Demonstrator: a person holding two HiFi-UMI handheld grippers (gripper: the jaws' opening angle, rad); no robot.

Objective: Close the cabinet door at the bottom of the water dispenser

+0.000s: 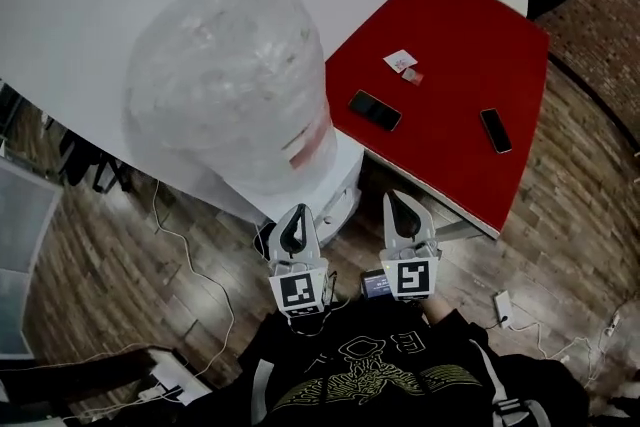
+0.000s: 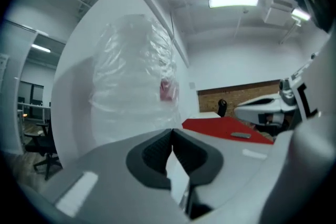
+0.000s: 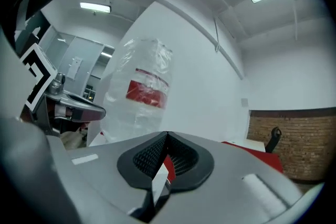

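Nearest the body, the left gripper (image 1: 297, 211) and the right gripper (image 1: 397, 198) are held side by side in front of the chest, pointing level at the dispenser (image 1: 343, 187). Both sets of jaws are pressed together with nothing between them; each gripper view shows the ribbed pads meeting on a single line.

Just beyond the tips stands the dispenser, topped by a bottle (image 1: 225, 85) wrapped in clear plastic. The bottle and the dispenser's white top cover everything below them in the head view, and both gripper views look out at bottle height. The cabinet door sits at the dispenser's base and appears in no view, so it cannot be told whether it is open or closed.

Judged status: neither gripper is near the base or touching the dispenser, so no push on the door is in progress. This posture fits either a task not yet started or one already finished — the pictures do not settle which.

Farther off, right of the dispenser, a red table (image 1: 450, 25) carries two phones (image 1: 375, 110) and a paper slip (image 1: 400, 61).
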